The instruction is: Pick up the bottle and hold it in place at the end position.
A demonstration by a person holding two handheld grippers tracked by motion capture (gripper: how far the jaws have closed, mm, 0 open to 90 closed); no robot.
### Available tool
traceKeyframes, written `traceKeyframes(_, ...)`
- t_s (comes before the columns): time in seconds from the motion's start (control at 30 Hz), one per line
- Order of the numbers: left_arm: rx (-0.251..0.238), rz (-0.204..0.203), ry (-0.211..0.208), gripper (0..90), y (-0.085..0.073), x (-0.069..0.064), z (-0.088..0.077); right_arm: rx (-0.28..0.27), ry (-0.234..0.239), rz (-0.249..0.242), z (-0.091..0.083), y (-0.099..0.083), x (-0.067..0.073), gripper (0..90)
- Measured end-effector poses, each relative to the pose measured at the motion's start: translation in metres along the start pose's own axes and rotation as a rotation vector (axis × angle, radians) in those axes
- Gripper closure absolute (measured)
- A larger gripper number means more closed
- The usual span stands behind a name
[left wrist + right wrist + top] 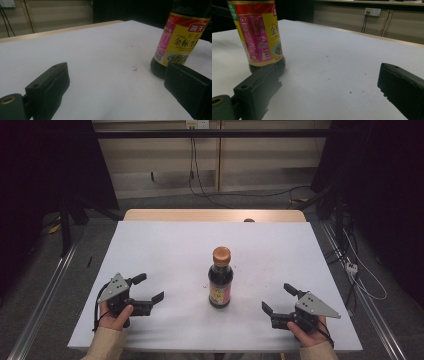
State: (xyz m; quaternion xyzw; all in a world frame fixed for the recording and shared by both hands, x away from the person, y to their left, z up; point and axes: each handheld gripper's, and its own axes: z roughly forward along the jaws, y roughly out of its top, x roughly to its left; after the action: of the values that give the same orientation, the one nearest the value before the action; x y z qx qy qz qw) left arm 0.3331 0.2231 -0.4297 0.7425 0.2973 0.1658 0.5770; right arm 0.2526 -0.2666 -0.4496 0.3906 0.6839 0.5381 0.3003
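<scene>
- The bottle (221, 278) is standing upright on the white surface (165, 250), slightly right of centre and nearer the front edge. It is carrying dark liquid up into its neck and is wearing a brown cap (221, 255) and a red, yellow and pink label (180, 37).
- The left claw (149, 288) is resting low over the surface at the front left, well apart from the bottle. Its jaws are standing wide apart and nothing is lying between them.
- The right claw (279, 299) is resting at the front right, near the bottle but not touching it. Its jaws are likewise standing wide apart and gripping nothing.
- Both claws are pointing inward, with the bottle standing between them.
- Small dark specks (135, 68) are lying on the surface just beside the bottle's base.
- Cables (195, 175) are hanging from a wall socket (196, 124) beyond the far edge.
</scene>
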Motion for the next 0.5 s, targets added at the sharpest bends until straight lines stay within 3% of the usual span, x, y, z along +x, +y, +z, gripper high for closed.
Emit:
traceKeyframes(0.27,0.005,0.018,-0.016,5.8,0.003,-0.007,0.005,-0.003,0.001,-0.002,0.000,0.000,0.000,2.9)
traceKeyframes(0.37,-0.037,-0.011,-0.063,4.6,0.008,-0.011,0.008,-0.003,0.004,-0.002,0.000,0.000,0.000,2.9)
traceKeyframes(0.5,-0.054,-0.006,-0.089,4.2,0.016,-0.020,0.015,-0.004,0.001,0.000,-0.001,0.000,0.000,2.9)
